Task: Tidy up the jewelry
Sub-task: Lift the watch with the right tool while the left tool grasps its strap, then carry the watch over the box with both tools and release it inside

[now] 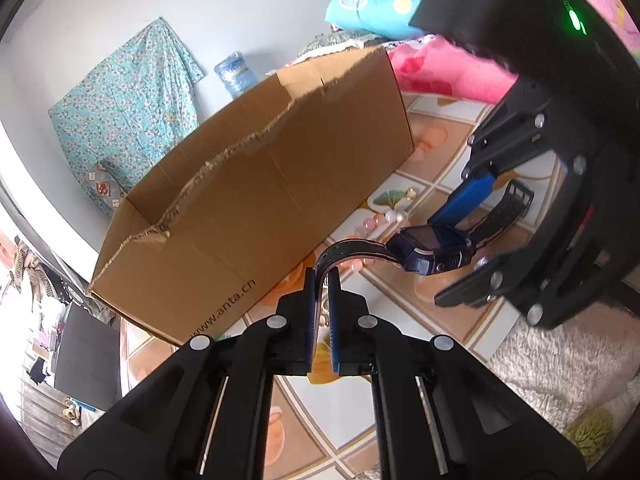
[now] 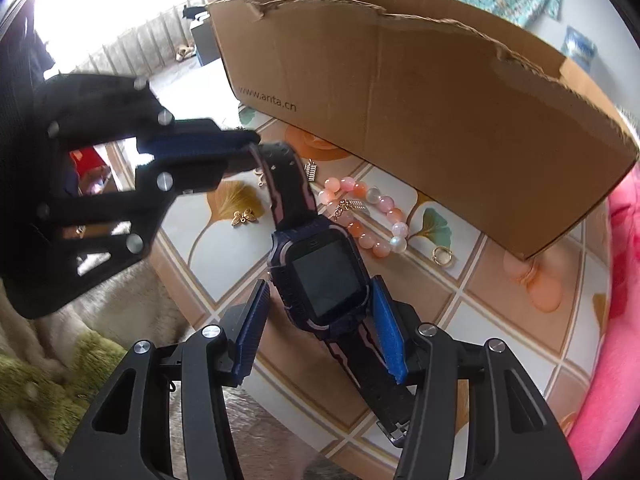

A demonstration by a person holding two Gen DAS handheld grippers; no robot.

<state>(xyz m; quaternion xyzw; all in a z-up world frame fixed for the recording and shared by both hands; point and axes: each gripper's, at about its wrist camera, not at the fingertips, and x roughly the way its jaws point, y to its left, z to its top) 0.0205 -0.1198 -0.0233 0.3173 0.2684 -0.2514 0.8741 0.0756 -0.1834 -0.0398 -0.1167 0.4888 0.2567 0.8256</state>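
- The left gripper (image 1: 323, 280) is clamped narrow on the far strap end of the watch (image 2: 320, 268); in the left wrist view the strap rises between its blue pads (image 1: 311, 300) and arches over to the watch body.
- The right gripper (image 2: 320, 328) stands wide. Its two blue pads (image 2: 386, 328) flank the watch body, one on each side; whether either pad touches the case cannot be told.
- The watch appears held just above the patterned mat (image 2: 460, 320), face up. Its long axis runs from the left gripper's pinch point, far left in the right wrist view, through the body to the free strap end near the right gripper's base.
- The cardboard box (image 2: 400, 92) stands on the mat on the far side of the watch, top open, its torn edge facing both tools.
- A bead bracelet (image 2: 372, 216), a butterfly charm (image 2: 243, 217) and a gold ring (image 2: 442, 257) lie on the mat between the watch and the box wall.
- Judgement: the right gripper is nearer the watch body and lies across its short axis, so closing there would secure the case. The box lies beyond, so the transfer would run away from both tools and up over the wall.
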